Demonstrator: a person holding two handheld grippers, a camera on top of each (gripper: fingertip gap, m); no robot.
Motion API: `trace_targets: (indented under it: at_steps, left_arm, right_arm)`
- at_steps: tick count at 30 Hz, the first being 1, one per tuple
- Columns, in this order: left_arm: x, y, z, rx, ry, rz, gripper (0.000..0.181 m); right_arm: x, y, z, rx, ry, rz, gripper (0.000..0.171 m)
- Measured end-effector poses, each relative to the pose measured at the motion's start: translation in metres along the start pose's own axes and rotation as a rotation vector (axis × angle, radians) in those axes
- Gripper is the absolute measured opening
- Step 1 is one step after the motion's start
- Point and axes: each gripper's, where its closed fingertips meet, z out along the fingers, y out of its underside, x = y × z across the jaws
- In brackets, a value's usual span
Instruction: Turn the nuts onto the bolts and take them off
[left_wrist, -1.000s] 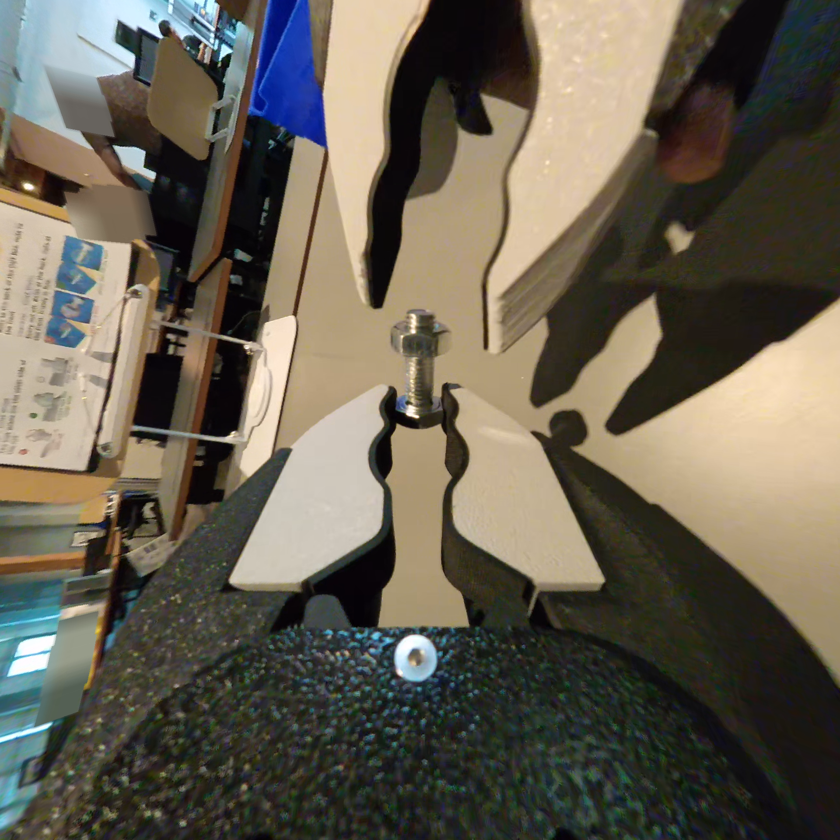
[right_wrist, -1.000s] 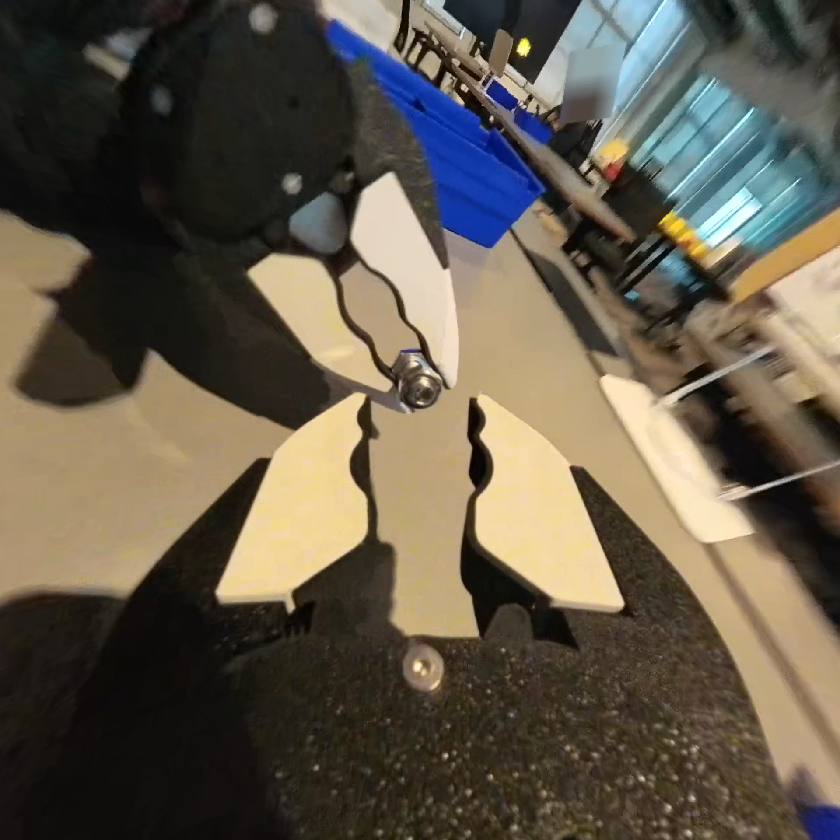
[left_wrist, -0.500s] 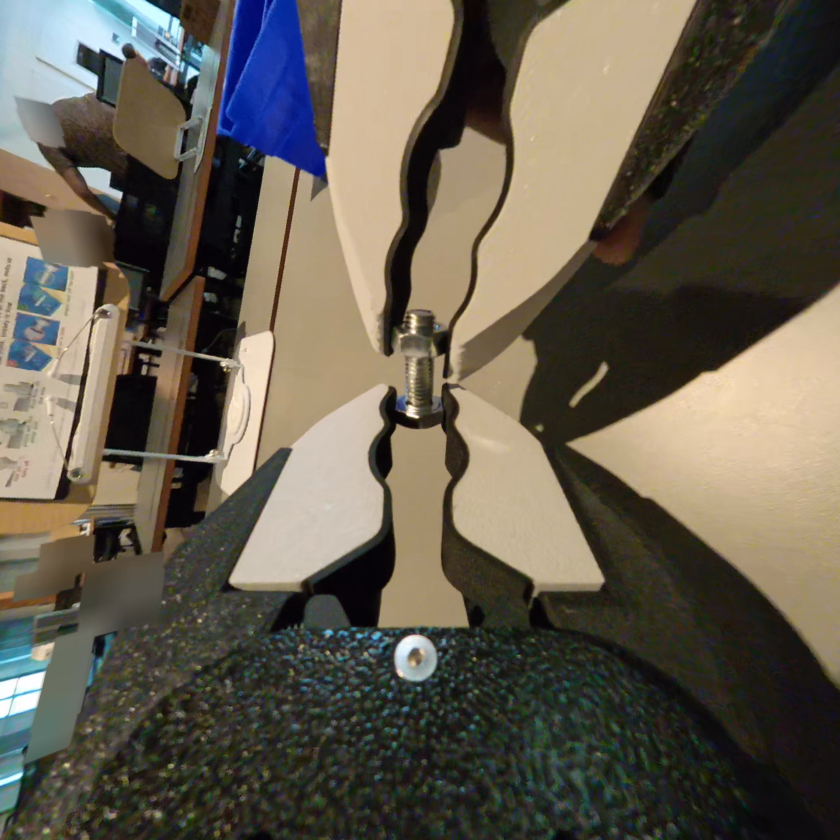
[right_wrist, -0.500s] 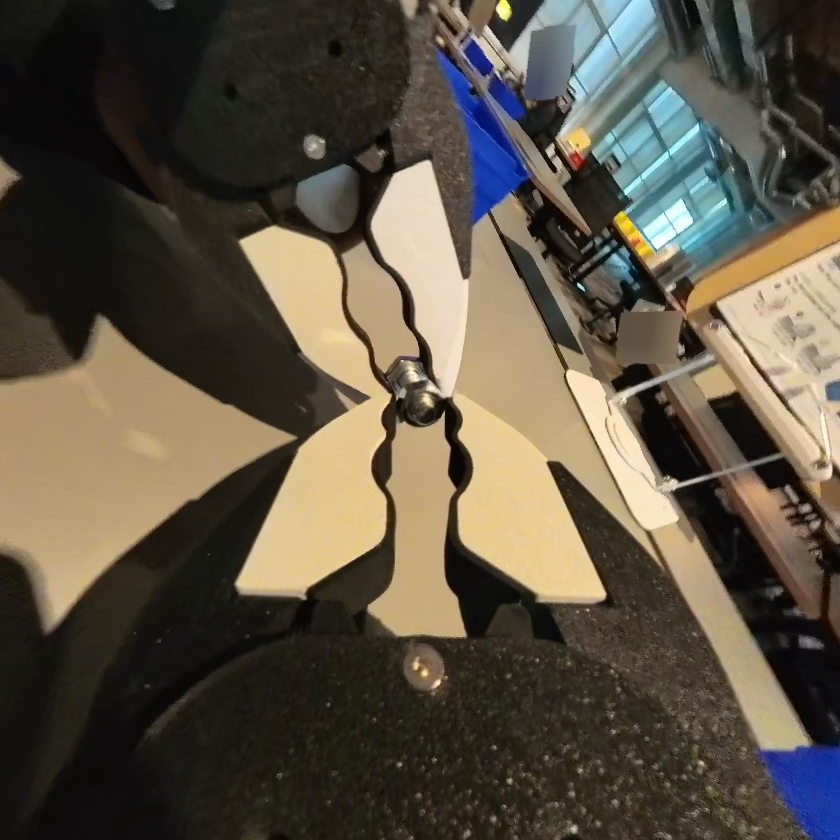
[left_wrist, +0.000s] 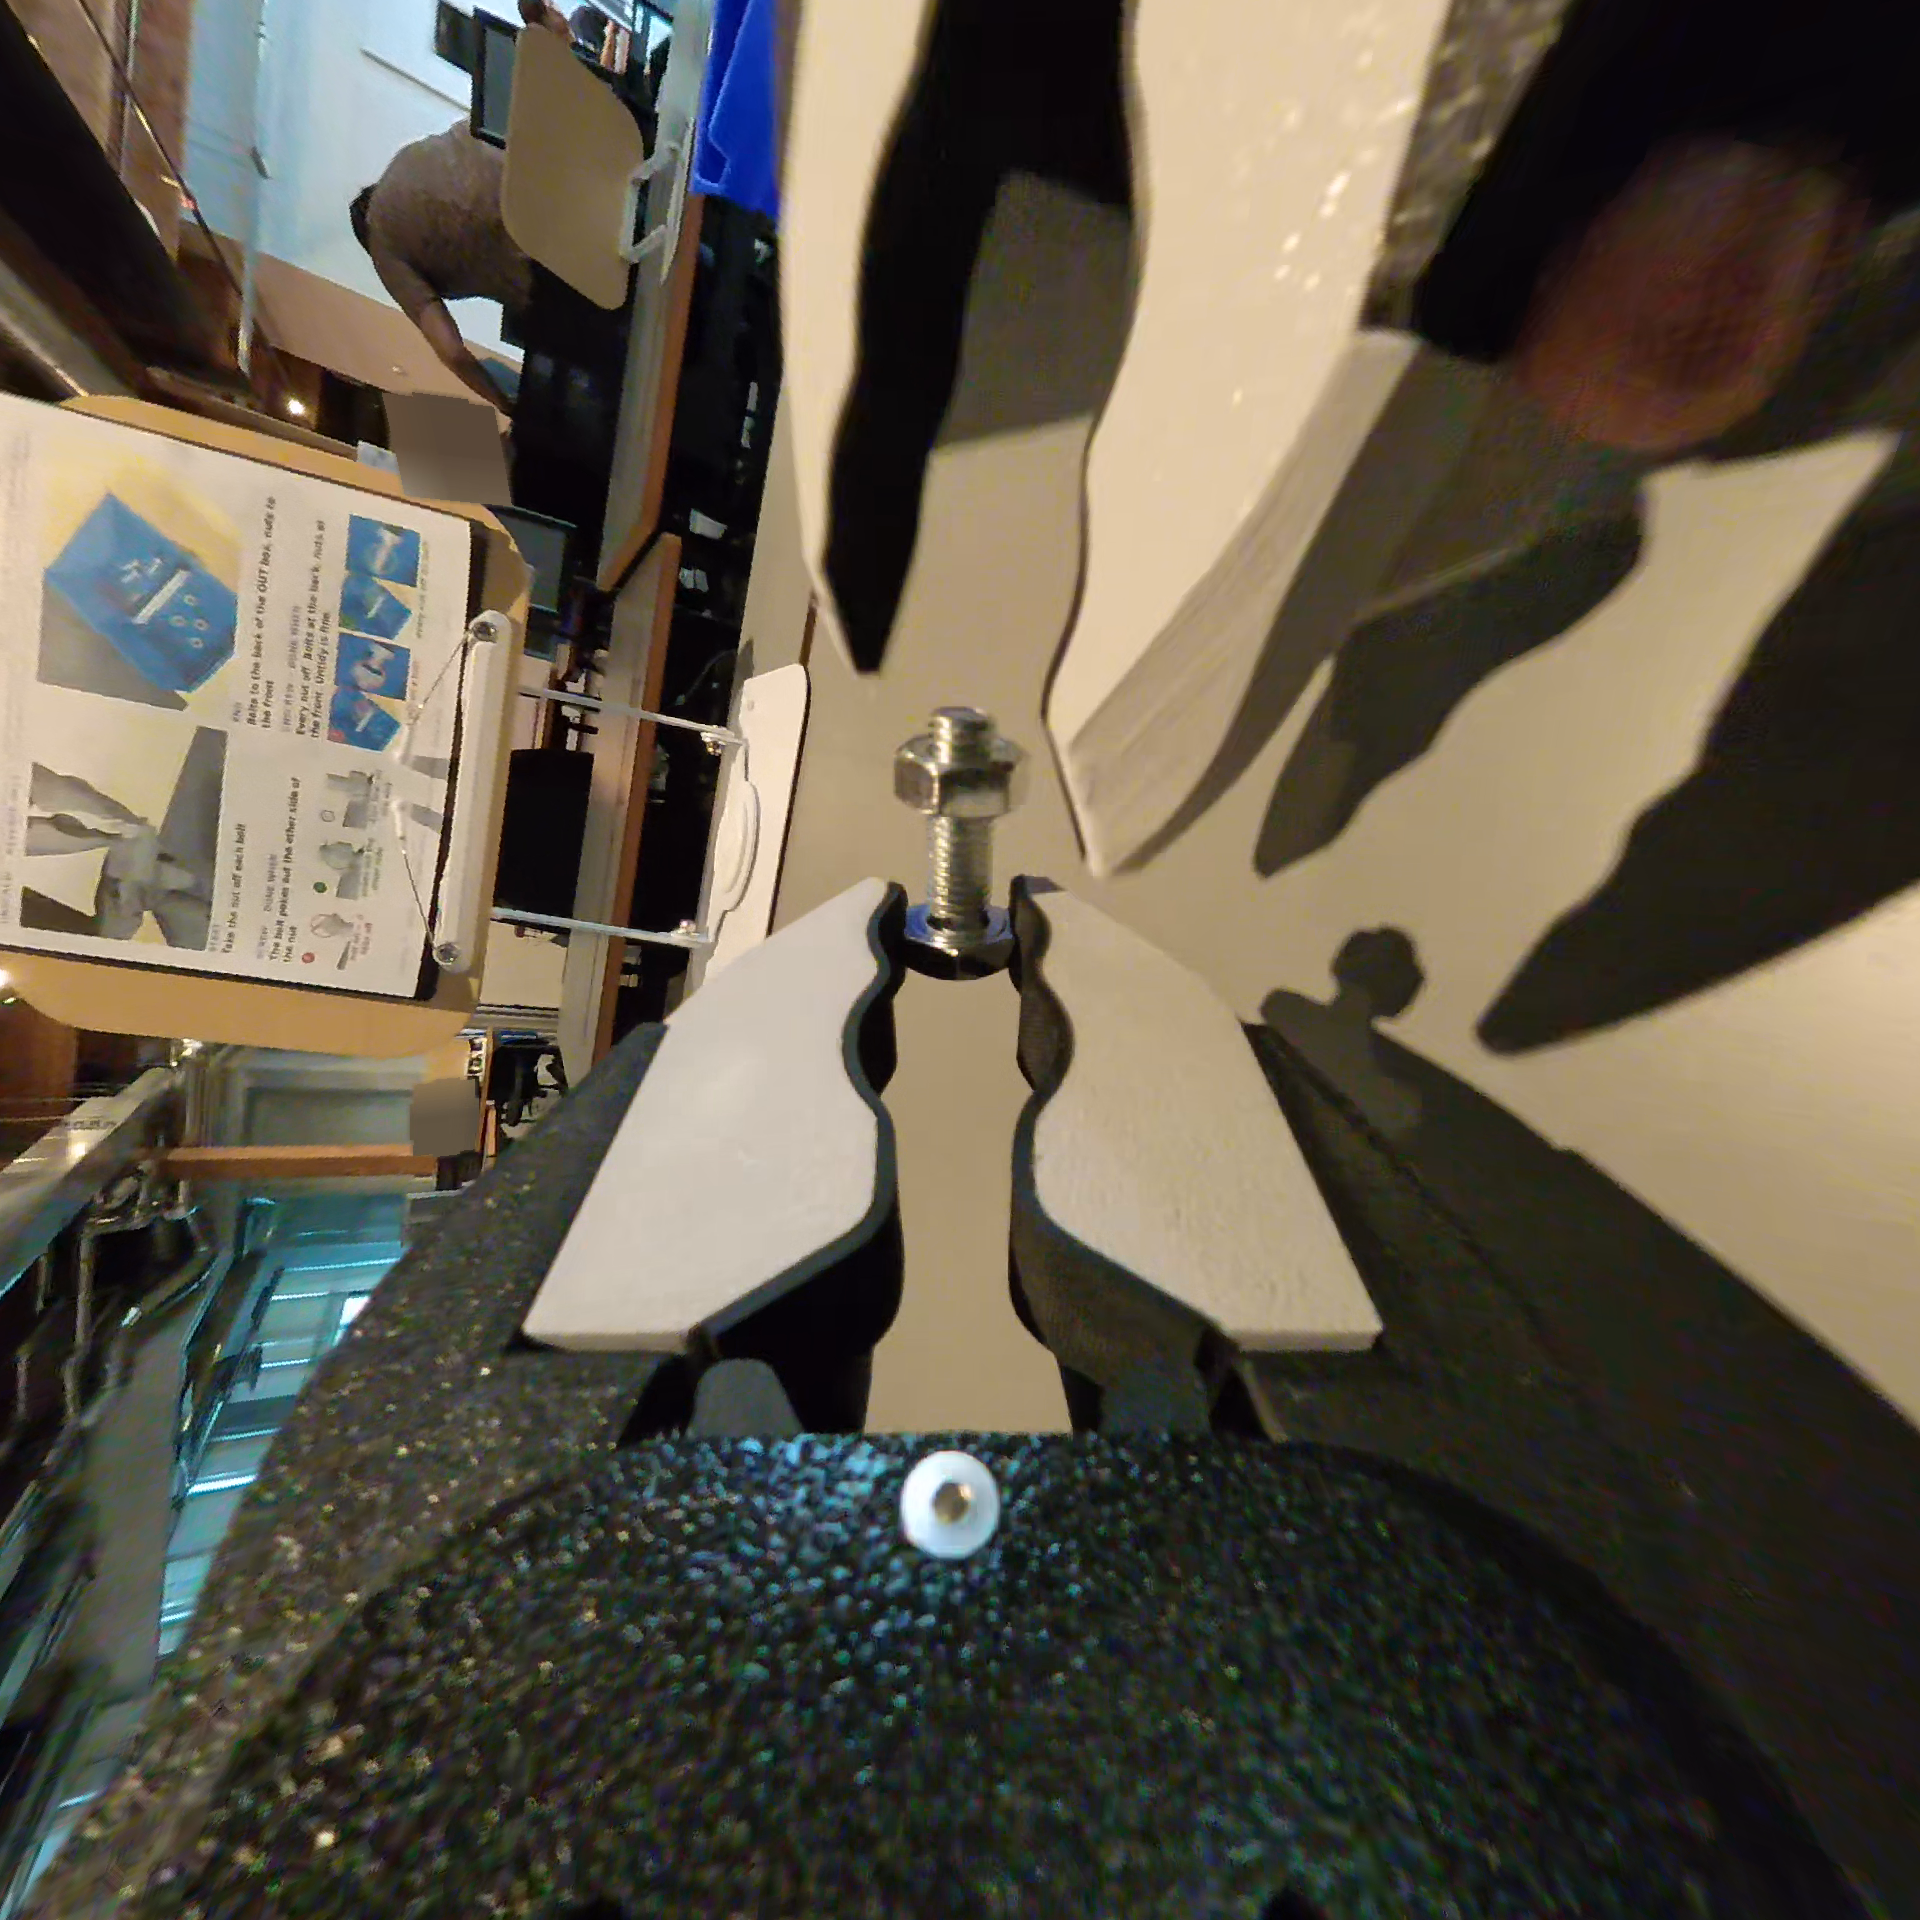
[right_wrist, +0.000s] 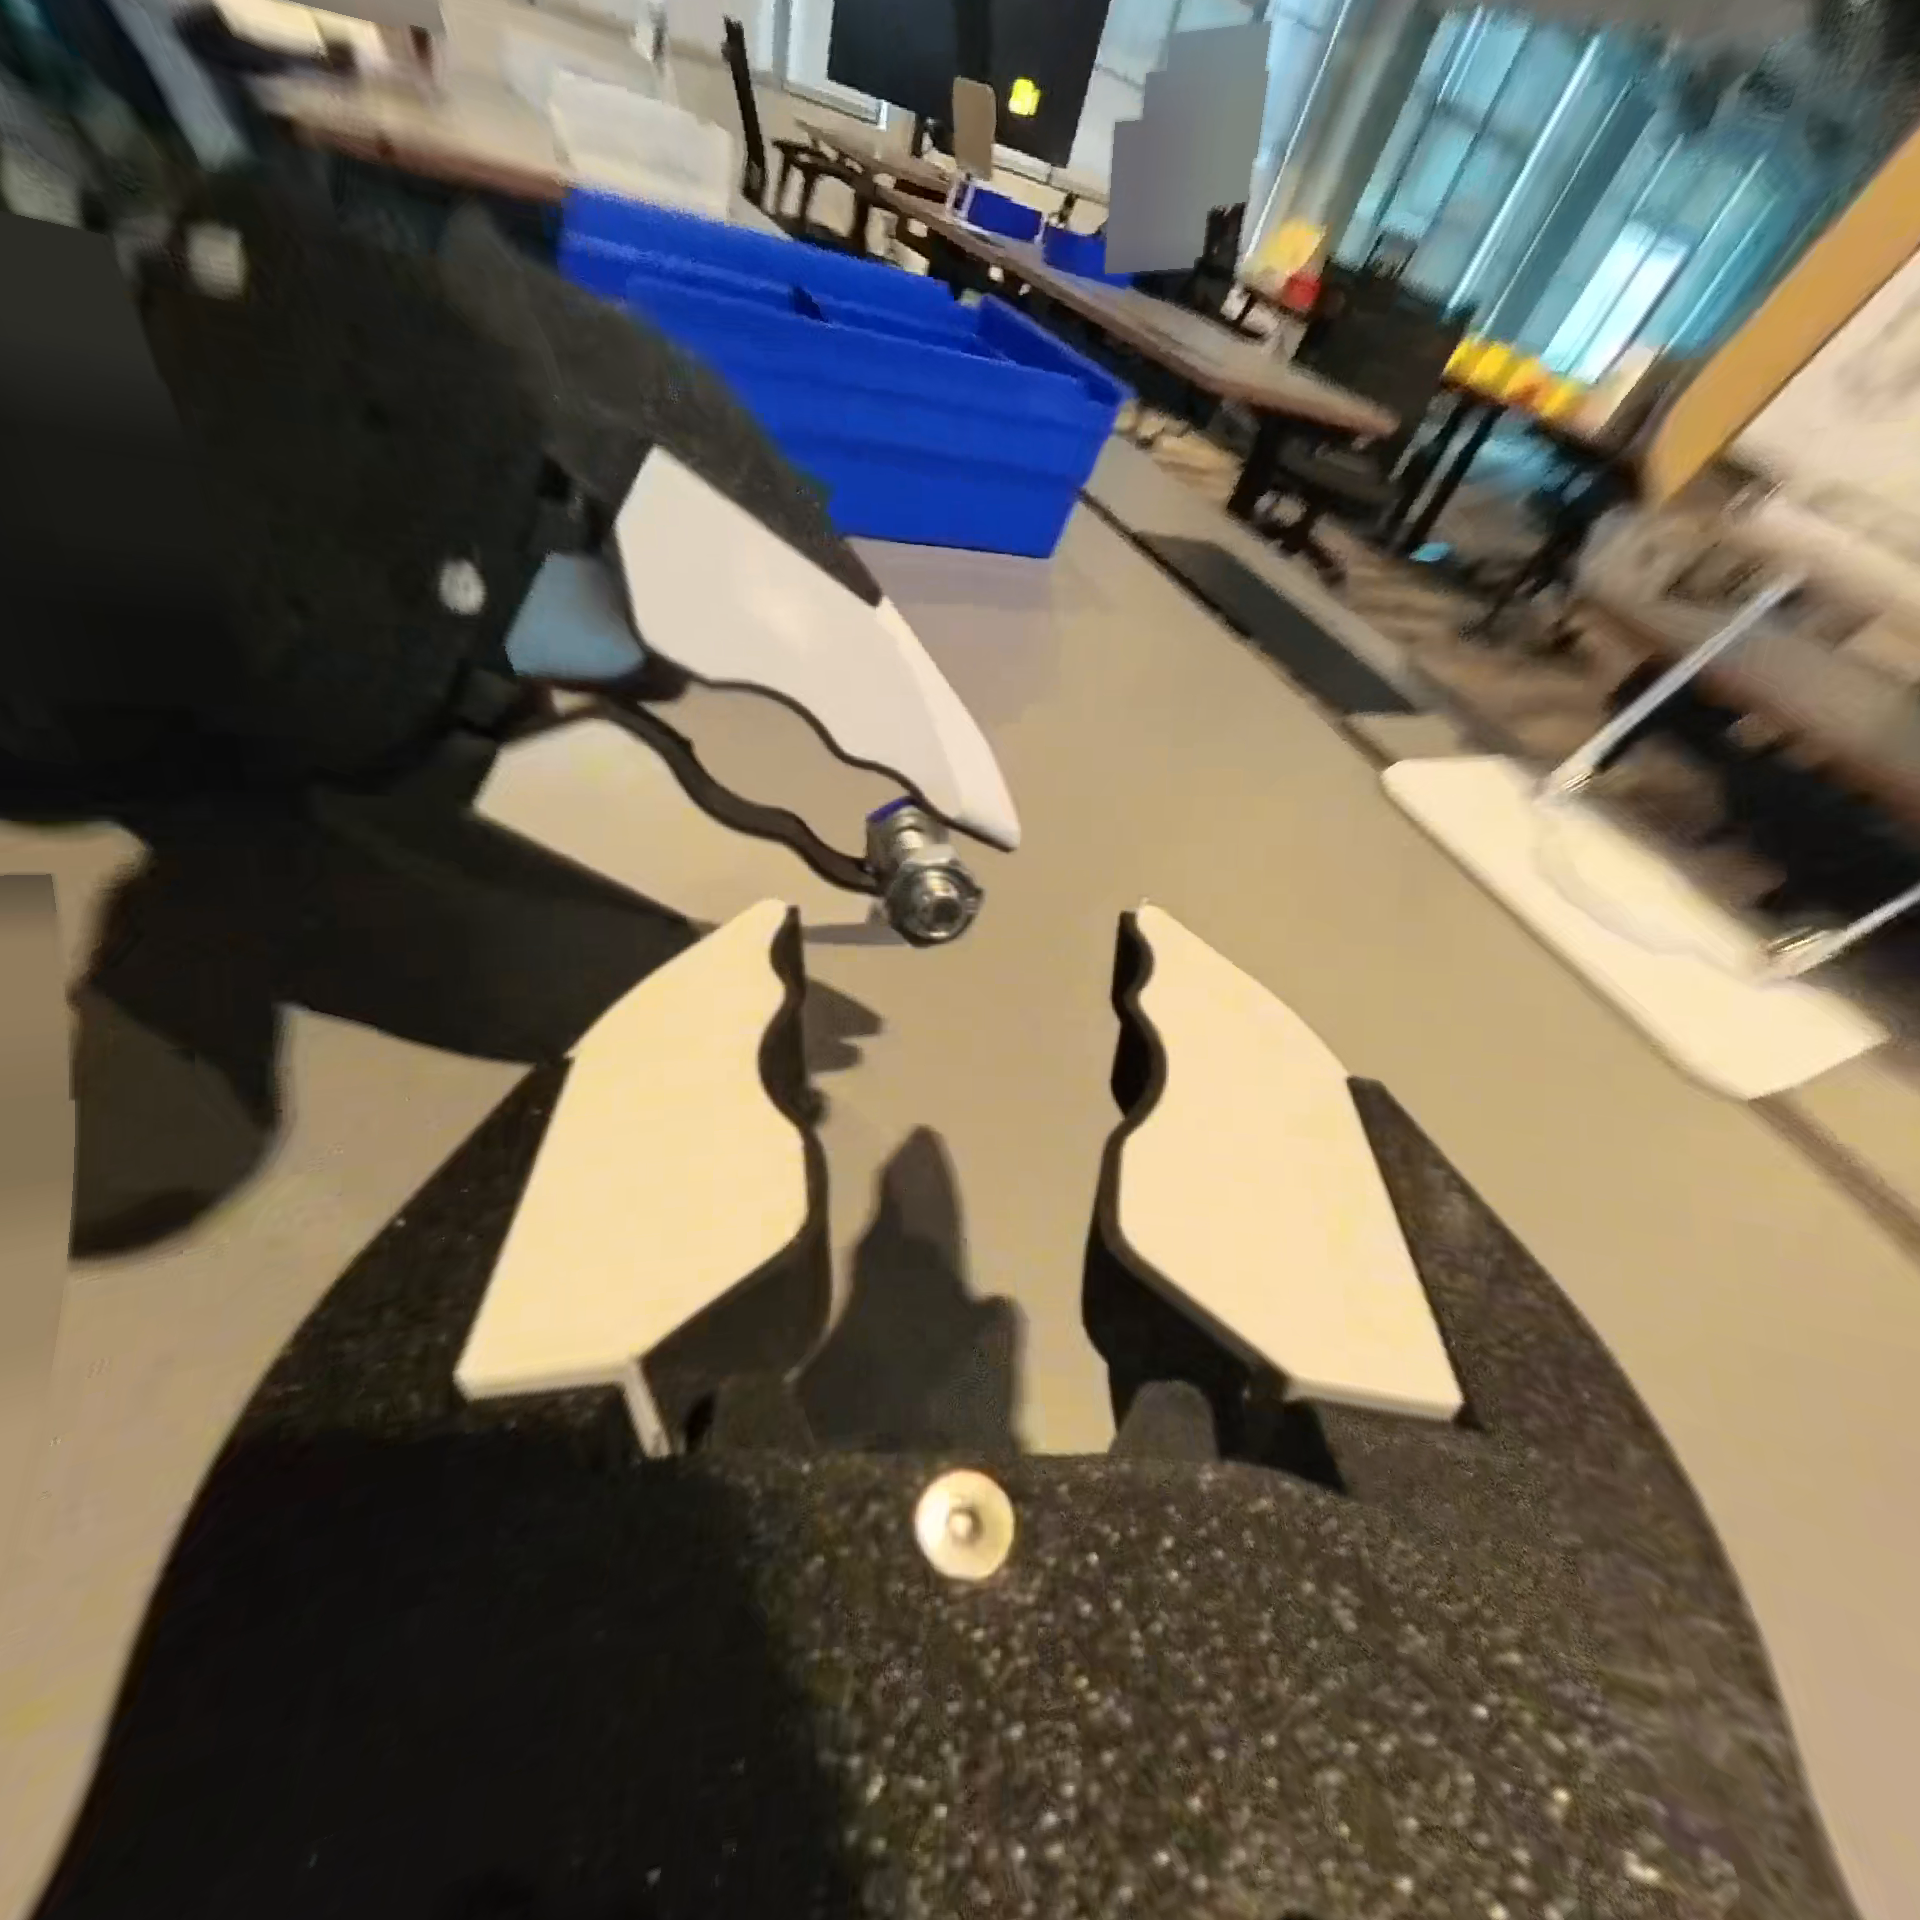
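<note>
In the left wrist view the left gripper (left_wrist: 961, 914) sits at the centre of the frame, closed narrowly on the head of a bolt (left_wrist: 954, 883); the head is mostly buried between the two tips, so only its dark rim shows. The threaded shaft points away from the camera, and a nut (left_wrist: 956, 777) sits near its far end with a little thread poking past. Above it, filling the top of the frame, hangs the right gripper (left_wrist: 966, 717), its fingers spread wide and clear of the nut on both sides. Its body is cut off by the upper edge, and a blurred fingertip (left_wrist: 1704, 312) of the person shows at the upper right (too smeared to say more). Dark shadows of both tools fall on the pale counter (left_wrist: 1558, 1039) at the right. At the left of the frame stands an instruction sheet on a stand (left_wrist: 239, 707), turned sideways.

The right wrist view is motion-blurred. Its own fingers are wide apart in the lower middle, holding nothing, and the nut's end faces the camera just above and left of the gap. One finger of the left gripper hides most of the bolt. Blue bins (right_wrist: 862, 416) lie at the upper centre; the room behind them is smeared.
</note>
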Motion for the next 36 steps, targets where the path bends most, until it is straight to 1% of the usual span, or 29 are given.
trace_targets:
  at_steps: [4,6,8,10,13,14,16,17,20,25,27,28,30,34,36]
  left_arm:
    - [0.003,-0.001,0.000,-0.002,0.015,0.031,0.019]
    - [0.006,-0.002,0.001,-0.002,0.021,0.053,0.019]
    - [0.009,-0.003,0.001,-0.005,0.026,0.081,0.019]
    - [0.012,-0.005,0.001,-0.005,0.028,0.104,0.019]
    - [0.015,-0.007,0.001,-0.001,0.032,0.126,0.019]
    - [0.015,-0.007,0.001,-0.005,0.033,0.130,0.019]
    - [0.015,-0.004,0.002,-0.019,0.027,0.141,0.019]
    - [0.015,-0.003,0.002,-0.024,0.025,0.142,0.019]
    - [0.013,0.001,0.002,-0.043,0.014,0.152,0.019]
    - [0.013,0.003,0.003,-0.050,0.024,0.137,0.019]
    - [0.013,0.002,0.003,-0.044,0.028,0.119,0.019]
    - [0.012,0.002,0.003,-0.045,0.031,0.110,0.019]
    - [0.013,0.003,0.003,-0.051,0.039,0.103,0.019]
    - [0.015,0.005,0.004,-0.048,0.058,0.083,0.019]
    - [0.017,0.004,0.004,-0.042,0.070,0.080,0.019]
  right_arm:
    - [0.002,0.002,-0.010,-0.042,0.108,-0.484,0.050]
    - [-0.004,0.003,-0.012,-0.063,0.128,-0.650,0.046]
    - [-0.009,0.003,-0.010,-0.071,0.135,-0.717,0.042]
    - [-0.010,0.005,-0.008,-0.083,0.134,-0.724,0.037]
    - [-0.012,0.011,-0.004,-0.115,0.129,-0.738,0.020]
    - [-0.012,0.013,-0.003,-0.124,0.131,-0.736,0.019]
    - [-0.010,0.015,-0.001,-0.144,0.136,-0.684,0.019]
    - [-0.010,0.016,0.001,-0.153,0.130,-0.626,0.019]
    - [-0.009,0.018,0.005,-0.159,0.066,-0.304,0.019]
    - [-0.013,0.015,0.007,-0.086,-0.152,0.298,0.018]
    - [-0.014,0.010,0.004,-0.029,-0.259,0.430,0.021]
    - [-0.011,0.008,0.002,-0.005,-0.269,0.423,0.022]
    - [-0.002,0.007,-0.003,0.022,-0.205,0.257,0.027]
    - [0.001,0.013,-0.009,-0.047,-0.057,-0.244,0.035]
    - [-0.001,0.013,-0.010,-0.076,0.000,-0.429,0.037]
